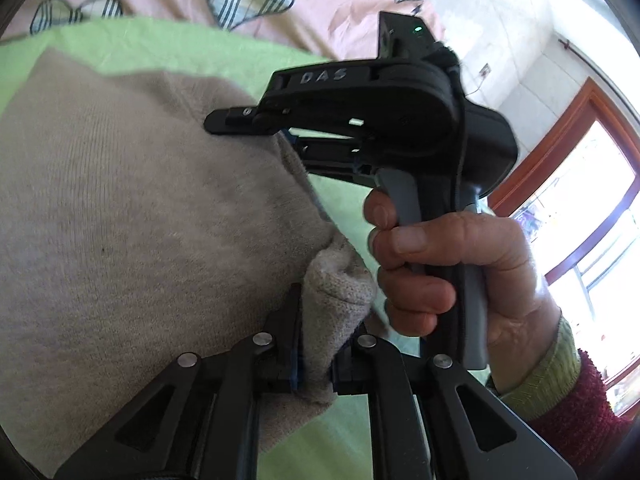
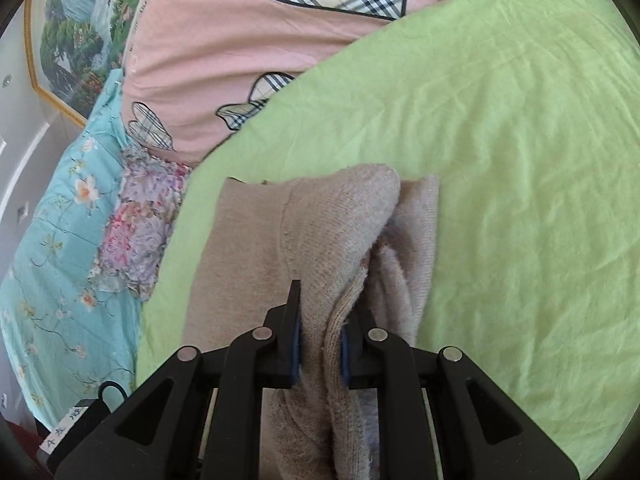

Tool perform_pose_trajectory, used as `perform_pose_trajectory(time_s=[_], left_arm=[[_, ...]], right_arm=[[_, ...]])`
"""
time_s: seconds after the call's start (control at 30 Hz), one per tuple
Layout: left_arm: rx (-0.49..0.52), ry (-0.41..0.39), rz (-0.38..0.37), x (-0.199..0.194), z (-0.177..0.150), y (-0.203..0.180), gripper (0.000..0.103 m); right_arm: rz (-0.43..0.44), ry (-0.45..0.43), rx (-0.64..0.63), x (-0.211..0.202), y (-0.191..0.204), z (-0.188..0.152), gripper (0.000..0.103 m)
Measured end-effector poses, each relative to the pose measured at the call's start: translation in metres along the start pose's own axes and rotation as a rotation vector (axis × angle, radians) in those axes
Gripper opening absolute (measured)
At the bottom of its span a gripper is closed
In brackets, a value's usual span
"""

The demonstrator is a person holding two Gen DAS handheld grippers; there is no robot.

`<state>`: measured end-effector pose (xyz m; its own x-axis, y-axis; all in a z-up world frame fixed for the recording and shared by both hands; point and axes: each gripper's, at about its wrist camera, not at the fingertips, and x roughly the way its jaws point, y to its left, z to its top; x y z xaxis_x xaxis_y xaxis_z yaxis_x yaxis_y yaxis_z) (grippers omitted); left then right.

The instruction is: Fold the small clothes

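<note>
A beige knit garment (image 1: 140, 200) lies on a green sheet (image 1: 160, 44). My left gripper (image 1: 320, 332) is shut on a bunched edge of it, and the knit bulges up between the pads. In the left wrist view my right gripper (image 1: 248, 132) is seen from the side, held by a person's hand (image 1: 440, 260), its fingers clamped on the garment's far edge. The right wrist view shows the right gripper (image 2: 320, 320) shut on a thick fold of the same garment (image 2: 240, 240), whose layers hang doubled over the green sheet (image 2: 520, 160).
A pink quilt with plaid heart patches (image 2: 220, 40) lies beyond the green sheet. Turquoise floral bedding (image 2: 60, 220) is at the left, under a framed landscape painting (image 2: 80, 40). A wood-framed window (image 1: 580, 200) stands at the right.
</note>
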<state>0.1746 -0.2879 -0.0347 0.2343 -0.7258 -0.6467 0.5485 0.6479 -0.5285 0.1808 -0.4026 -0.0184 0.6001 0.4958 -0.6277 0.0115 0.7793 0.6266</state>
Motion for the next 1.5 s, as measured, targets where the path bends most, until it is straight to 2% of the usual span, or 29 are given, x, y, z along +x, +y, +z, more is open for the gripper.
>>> perform_pose_trajectory(time_s=[0.1,0.17,0.27,0.33,0.4,0.47,0.6,0.63,0.67,0.73,0.9,1.0,1.1,1.17,1.2,1.27,1.37,1.5], left_arm=[[-0.024,0.018,-0.054,-0.006,0.0,0.008,0.018],[-0.011,0.035,-0.063,-0.011,-0.001,0.008,0.025],[0.009,0.04,-0.071,-0.03,-0.008,0.009,0.029],[0.01,0.033,-0.071,-0.048,-0.02,0.011,0.031],[-0.01,0.021,-0.071,-0.067,-0.026,0.019,0.037],[-0.031,0.002,-0.04,-0.082,-0.03,0.025,0.052],[-0.088,-0.057,0.022,-0.113,-0.024,0.051,0.055],[-0.104,-0.074,0.044,-0.12,-0.021,0.059,0.061],[-0.12,-0.088,0.069,-0.121,-0.013,0.065,0.07],[-0.182,-0.121,0.134,-0.124,-0.003,0.088,0.076],[-0.269,-0.06,0.106,-0.103,0.021,0.132,0.077],[-0.305,-0.015,0.063,-0.078,0.034,0.151,0.085],[-0.316,0.003,-0.013,-0.061,0.04,0.163,0.084],[-0.312,0.001,-0.045,-0.064,0.033,0.165,0.069],[-0.309,-0.003,-0.05,-0.063,0.031,0.165,0.065],[-0.297,-0.014,-0.05,-0.064,0.031,0.162,0.053],[-0.279,-0.014,-0.054,-0.08,0.027,0.156,0.049],[-0.246,-0.043,-0.033,-0.128,0.013,0.152,0.048]], right_arm=[[-0.016,0.004,0.015,0.001,-0.007,-0.007,0.022],[-0.032,-0.019,0.007,-0.006,-0.005,-0.011,0.022],[-0.088,-0.047,-0.025,-0.018,0.004,-0.017,0.025],[-0.121,-0.058,-0.037,-0.024,0.008,-0.021,0.032],[-0.138,-0.075,-0.045,-0.032,0.011,-0.027,0.045],[-0.149,-0.096,-0.046,-0.039,0.011,-0.032,0.049],[-0.131,-0.082,-0.028,-0.04,0.005,-0.04,0.062],[-0.131,-0.078,-0.023,-0.039,0.003,-0.041,0.062],[-0.125,-0.074,-0.015,-0.038,0.001,-0.042,0.062],[-0.093,-0.062,0.016,-0.034,-0.004,-0.043,0.063],[-0.031,-0.026,0.074,-0.021,-0.015,-0.04,0.067],[-0.026,-0.013,0.072,-0.017,-0.016,-0.038,0.069],[-0.019,0.012,0.083,-0.011,-0.018,-0.036,0.069],[-0.022,0.026,0.075,-0.006,-0.016,-0.035,0.068],[-0.024,0.038,0.063,-0.004,-0.014,-0.034,0.063],[-0.001,0.069,0.079,0.004,-0.01,-0.036,0.044],[-0.016,0.044,0.061,0.001,0.003,-0.041,0.038],[0.047,0.013,0.054,-0.003,0.03,-0.059,0.035]])
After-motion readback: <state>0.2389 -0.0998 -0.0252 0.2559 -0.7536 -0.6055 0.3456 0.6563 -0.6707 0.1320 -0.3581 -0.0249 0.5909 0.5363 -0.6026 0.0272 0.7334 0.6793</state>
